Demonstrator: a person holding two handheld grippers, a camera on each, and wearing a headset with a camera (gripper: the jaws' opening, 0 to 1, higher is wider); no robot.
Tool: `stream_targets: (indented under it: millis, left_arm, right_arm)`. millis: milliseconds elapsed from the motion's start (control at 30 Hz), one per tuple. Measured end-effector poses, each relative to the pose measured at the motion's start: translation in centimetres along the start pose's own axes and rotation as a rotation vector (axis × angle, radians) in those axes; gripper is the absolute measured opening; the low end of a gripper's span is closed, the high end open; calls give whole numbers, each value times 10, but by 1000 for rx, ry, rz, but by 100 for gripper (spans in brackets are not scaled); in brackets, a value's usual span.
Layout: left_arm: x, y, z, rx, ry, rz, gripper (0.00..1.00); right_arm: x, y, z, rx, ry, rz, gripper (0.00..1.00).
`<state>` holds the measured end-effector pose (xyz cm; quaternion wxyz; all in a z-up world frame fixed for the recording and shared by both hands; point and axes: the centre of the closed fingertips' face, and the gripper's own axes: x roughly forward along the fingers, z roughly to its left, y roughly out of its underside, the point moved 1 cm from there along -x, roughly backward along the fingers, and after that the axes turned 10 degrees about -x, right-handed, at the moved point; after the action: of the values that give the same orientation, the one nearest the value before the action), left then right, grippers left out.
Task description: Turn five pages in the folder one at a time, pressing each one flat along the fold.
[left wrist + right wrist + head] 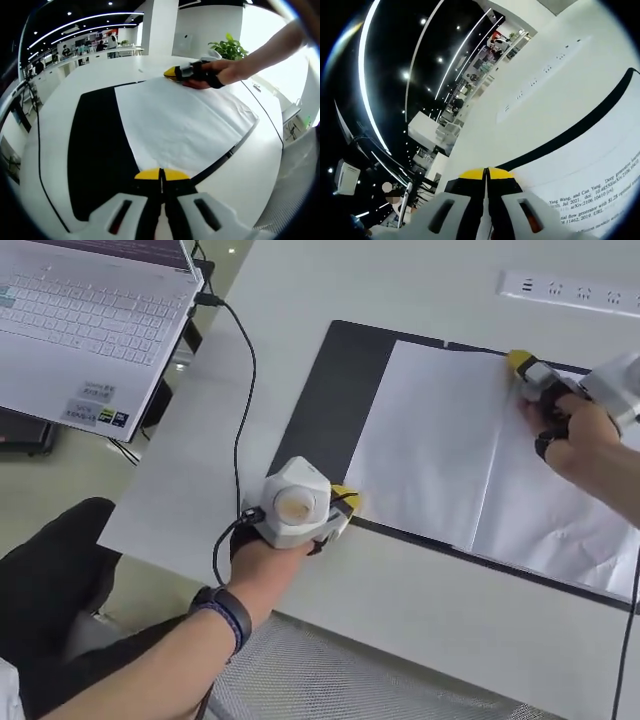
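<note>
Jaws closed on left gripper (pixel 161 174) and right gripper (pixel 485 172); dragging either tip could crease the thin white paper page (pixel 430 450) in the black folder (pixel 335 390).

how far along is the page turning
Done: at least one page lies turned onto the black cover. In hand: the right gripper, shut, rests at the fold's far end; the left gripper, shut, sits at that page's near corner. Left: turns remaining can't be counted.
</note>
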<state>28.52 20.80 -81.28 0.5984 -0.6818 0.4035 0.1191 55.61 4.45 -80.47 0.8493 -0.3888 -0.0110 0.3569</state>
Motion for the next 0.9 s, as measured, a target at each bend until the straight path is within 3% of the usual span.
stream_targets:
  millis: [400,767,900]
  left_arm:
    - [-1,-1,-1,7,0,5,0]
    - [-1,-1,0,-3,3,5,0]
    - [-1,-1,0,1,8,8,0]
  right_arm:
    - [-6,6,10,-48,-33,40,0]
    - [-28,32,29,-103,-125,122,0]
    - [-43,44,43,-121,-153,146,0]
